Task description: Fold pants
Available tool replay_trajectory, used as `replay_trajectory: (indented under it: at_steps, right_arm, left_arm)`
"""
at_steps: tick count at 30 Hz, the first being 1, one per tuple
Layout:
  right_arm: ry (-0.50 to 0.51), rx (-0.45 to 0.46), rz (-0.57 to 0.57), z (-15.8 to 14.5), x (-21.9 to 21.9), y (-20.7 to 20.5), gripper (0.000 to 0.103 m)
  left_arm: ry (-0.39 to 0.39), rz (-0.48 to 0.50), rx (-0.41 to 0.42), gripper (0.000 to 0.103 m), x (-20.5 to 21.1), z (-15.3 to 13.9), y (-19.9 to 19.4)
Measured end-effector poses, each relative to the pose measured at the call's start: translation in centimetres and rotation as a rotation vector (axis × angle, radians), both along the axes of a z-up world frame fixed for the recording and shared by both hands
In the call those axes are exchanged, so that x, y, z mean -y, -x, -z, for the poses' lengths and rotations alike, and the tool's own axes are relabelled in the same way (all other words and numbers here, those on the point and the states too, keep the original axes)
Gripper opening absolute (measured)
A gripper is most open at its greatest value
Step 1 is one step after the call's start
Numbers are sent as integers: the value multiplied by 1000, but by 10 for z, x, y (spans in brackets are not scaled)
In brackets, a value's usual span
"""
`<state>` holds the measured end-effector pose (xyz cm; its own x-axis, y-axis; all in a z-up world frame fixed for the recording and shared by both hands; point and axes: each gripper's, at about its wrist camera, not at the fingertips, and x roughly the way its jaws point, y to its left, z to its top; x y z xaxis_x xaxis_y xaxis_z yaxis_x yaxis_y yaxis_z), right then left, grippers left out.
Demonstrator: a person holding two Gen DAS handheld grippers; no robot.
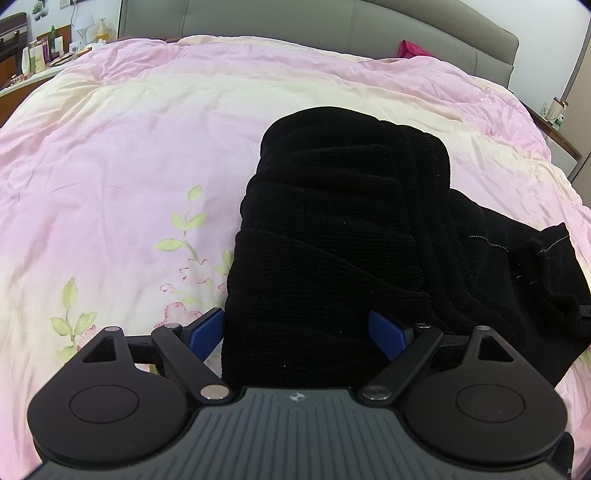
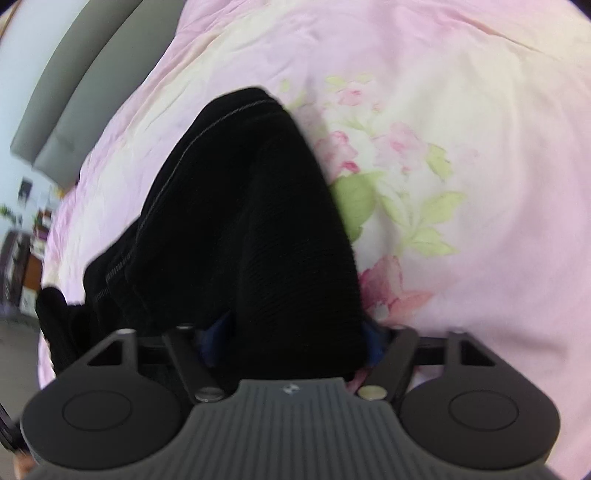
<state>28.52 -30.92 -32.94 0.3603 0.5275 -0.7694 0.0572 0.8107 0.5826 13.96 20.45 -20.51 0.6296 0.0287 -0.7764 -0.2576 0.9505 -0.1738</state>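
A bed [image 1: 110, 155] fills both views, covered by a pink and cream quilt [image 1: 155, 122] printed with pink flowers and green leaves. A grey padded headboard [image 1: 424, 33] runs along the top of the left wrist view, and a cluttered bedside shelf with bottles [image 1: 40, 51] sits in its upper left corner.

Black ribbed pants [image 1: 332, 229] lie bunched on the quilt, from the middle of the left wrist view down to its bottom edge and out to the right, where a stitched hem shows.

The left hand-held gripper [image 1: 297, 334] sits at the bottom centre of its view, its blue pads [image 1: 386, 334] standing at either side of a thick fold of the pants, closed onto the cloth.

In the blurred right wrist view, the right hand-held gripper [image 2: 291, 341] sits at the bottom centre. A thick bundle of the pants [image 2: 251, 221] fills the space between its half-hidden blue pads [image 2: 373, 343], which grip it at a middling width.
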Motion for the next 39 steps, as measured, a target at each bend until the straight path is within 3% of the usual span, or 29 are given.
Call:
replay_trajectory:
  at_steps: [3, 8, 10, 18, 21, 25, 29, 32, 35, 39]
  right_arm:
    - [-62, 42, 33, -12, 7, 5, 42]
    - [-124, 185, 58, -54, -8, 21, 39]
    - [-85, 261, 37, -73, -25, 31, 38]
    - [269, 598, -150, -138, -141, 88, 36]
    - [316, 697, -227, -155, -187, 106, 34]
    - [319, 766, -359, -172, -250, 120, 33]
    - [379, 857, -496, -176, -305, 140, 32]
    - [432, 908, -600, -173, -341, 160, 31]
    - [480, 946, -639, -170, -362, 171, 30]
    - [488, 937, -596, -180, -365, 161, 29]
  left_arm:
    - [0, 0, -2, 102, 1, 0, -1]
    - [8, 0, -7, 102, 0, 0, -1]
    - [10, 0, -10, 102, -1, 1, -2]
    - [24, 3, -6, 102, -2, 4, -2]
    - [52, 1, -4, 102, -7, 6, -2]
    - [130, -13, -14, 102, -17, 11, -2]
    - [228, -35, -24, 102, -29, 17, -1]
    - [253, -41, -27, 102, -34, 20, 0]
    - [259, -40, -30, 102, -36, 20, 0]
    - [269, -36, -35, 102, -39, 19, -2]
